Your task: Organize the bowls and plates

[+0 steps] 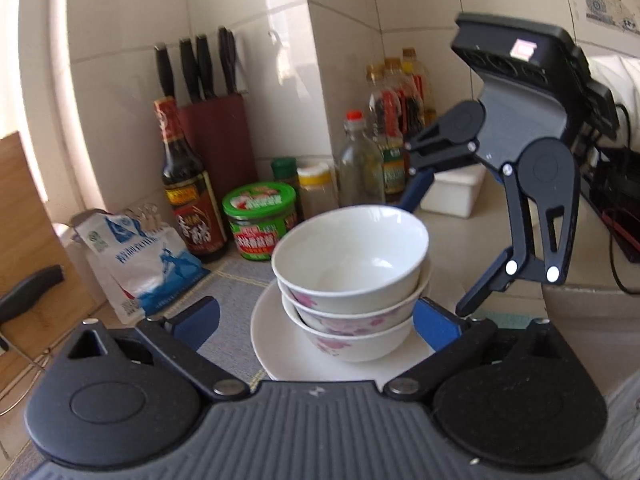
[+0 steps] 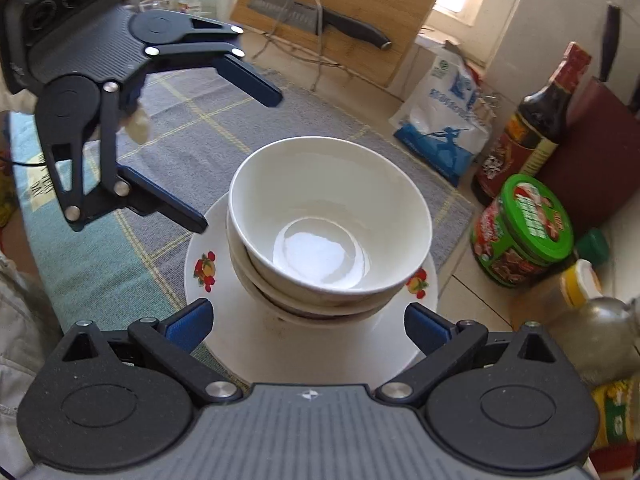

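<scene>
Three white bowls with pink flowers [image 1: 352, 280] are nested in a stack on a white plate [image 1: 280, 348] with fruit prints. In the right wrist view the top bowl [image 2: 332, 220] tilts slightly on the plate [image 2: 240, 344]. My left gripper [image 1: 316, 326] is open and empty, its blue pads either side of the stack without touching. My right gripper [image 2: 306, 326] is open and empty just above the plate's near rim. Each gripper shows in the other's view: the right gripper [image 1: 440, 248] and the left gripper [image 2: 240, 156], both open.
The plate sits on a grey-blue checked cloth [image 2: 168, 152]. Behind stand a soy sauce bottle [image 1: 188, 188], green-lidded jar [image 1: 260, 220], salt bag [image 1: 140, 264], knife block [image 1: 220, 140], several oil bottles [image 1: 396, 120] and a white box [image 1: 452, 192]. A cutting board with a knife [image 2: 328, 20] leans at the left.
</scene>
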The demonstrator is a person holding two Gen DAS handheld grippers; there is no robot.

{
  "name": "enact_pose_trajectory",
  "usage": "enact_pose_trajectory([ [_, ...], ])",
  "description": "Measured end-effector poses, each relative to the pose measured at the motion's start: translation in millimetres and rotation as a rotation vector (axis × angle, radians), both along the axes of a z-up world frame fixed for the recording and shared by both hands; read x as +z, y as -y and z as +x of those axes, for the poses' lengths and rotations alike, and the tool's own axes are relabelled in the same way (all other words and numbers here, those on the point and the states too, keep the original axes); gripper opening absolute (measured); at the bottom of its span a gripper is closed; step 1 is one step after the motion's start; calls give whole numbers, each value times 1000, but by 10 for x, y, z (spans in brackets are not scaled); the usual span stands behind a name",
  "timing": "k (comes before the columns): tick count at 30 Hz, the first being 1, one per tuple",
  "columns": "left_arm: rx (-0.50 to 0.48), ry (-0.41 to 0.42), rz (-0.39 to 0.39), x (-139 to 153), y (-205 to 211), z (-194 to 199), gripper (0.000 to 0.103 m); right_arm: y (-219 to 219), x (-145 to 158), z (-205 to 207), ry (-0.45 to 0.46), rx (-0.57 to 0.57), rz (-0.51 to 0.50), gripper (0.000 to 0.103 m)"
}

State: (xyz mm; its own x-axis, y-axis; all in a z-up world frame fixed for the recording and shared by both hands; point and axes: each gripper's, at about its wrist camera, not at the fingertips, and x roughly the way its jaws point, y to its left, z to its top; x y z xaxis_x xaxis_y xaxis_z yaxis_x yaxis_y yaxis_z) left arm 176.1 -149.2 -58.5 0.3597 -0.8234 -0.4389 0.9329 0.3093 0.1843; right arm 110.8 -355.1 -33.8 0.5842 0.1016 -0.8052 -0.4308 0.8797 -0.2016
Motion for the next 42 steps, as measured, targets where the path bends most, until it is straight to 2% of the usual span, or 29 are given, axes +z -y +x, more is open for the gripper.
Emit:
enact_pose_trajectory([
  [2,33,12,-73,82,-131,-106,102,-125,79,-111,24,-127,22,103],
  [4,76,1,-107,148,-213,-190,102,-248,122,-188,52,-263,25,103],
  [6,157,-27,-113,200,-273,-248,102,-349,130,-275,80,-437,39,103],
  [8,250,-90,-103,271,-338,-270,102,-390,88,-378,89,-646,86,103],
  [10,323,-169,-57,313,-362,-248,102,-427,45,-496,95,-821,160,103],
  [11,374,-204,3,327,-371,-241,102,-470,29,-552,108,-884,179,103],
  [13,444,-230,68,351,-382,-240,102,-592,22,-640,130,-960,190,103],
  [15,473,-240,57,386,-490,-293,102,-745,59,-731,158,-995,199,103],
  [18,515,-241,103,423,-543,-345,102,-915,154,-808,202,-1032,182,103],
  [22,537,-226,112,462,-640,-420,102,-1058,274,-904,244,-1053,171,103],
  [42,581,-196,99,534,-771,-465,102,-1341,413,-949,277,-1044,133,103],
])
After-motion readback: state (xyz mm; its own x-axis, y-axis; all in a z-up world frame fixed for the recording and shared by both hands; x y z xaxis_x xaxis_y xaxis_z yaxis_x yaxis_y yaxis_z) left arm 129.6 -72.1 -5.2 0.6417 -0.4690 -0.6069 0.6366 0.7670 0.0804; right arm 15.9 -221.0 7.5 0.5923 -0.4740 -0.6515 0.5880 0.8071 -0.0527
